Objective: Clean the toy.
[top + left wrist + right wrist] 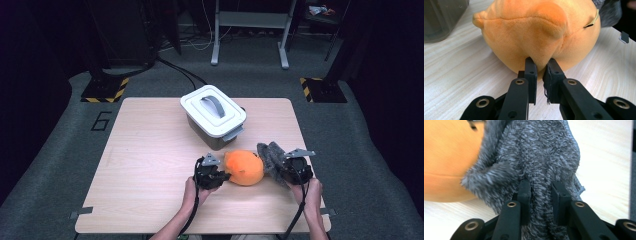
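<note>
We work at a pale wooden table [150,160] on grey carpet [60,150] in a dark room. Our left gripper [541,65] pinches a fold of the orange plush toy [245,167] lying near the table's front edge; our right gripper [541,188] clamps the grey fuzzy cloth [270,155] touching the toy. A lidded white box [214,115] stands behind.

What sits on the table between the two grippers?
In the high view, the orange plush toy and the grey fuzzy cloth lie between the left gripper and the right gripper.
</note>
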Available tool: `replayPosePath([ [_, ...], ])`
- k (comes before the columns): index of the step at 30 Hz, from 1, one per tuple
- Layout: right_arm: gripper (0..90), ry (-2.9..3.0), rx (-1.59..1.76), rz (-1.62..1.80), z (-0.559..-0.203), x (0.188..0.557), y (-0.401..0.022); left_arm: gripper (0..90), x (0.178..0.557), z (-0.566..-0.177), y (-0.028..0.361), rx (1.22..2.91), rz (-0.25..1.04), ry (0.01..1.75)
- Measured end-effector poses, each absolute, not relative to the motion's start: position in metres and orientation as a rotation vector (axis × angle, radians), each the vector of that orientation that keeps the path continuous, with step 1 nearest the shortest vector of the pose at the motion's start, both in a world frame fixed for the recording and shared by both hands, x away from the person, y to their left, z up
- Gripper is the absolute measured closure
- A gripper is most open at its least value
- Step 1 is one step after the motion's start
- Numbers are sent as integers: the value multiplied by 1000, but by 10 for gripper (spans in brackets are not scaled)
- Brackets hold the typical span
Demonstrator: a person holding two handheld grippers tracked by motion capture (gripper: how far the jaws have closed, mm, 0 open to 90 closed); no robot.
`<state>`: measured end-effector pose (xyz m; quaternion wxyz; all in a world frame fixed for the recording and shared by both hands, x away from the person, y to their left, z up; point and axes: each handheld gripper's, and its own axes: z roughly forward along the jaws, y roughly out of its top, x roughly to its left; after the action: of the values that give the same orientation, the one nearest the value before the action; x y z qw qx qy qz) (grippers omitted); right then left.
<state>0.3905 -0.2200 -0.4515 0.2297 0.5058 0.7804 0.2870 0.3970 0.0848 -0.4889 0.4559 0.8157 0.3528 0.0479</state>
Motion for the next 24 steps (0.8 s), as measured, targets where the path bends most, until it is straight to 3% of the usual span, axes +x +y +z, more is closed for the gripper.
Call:
replayPosePath([
  [14, 718, 2118, 1205, 997, -399, 371, -200, 809, 397, -489, 84, 2007, 116, 869],
  [24, 719, 2237, 1184, 950, -420, 383, -171, 793, 398, -489, 84, 2014, 124, 862],
])
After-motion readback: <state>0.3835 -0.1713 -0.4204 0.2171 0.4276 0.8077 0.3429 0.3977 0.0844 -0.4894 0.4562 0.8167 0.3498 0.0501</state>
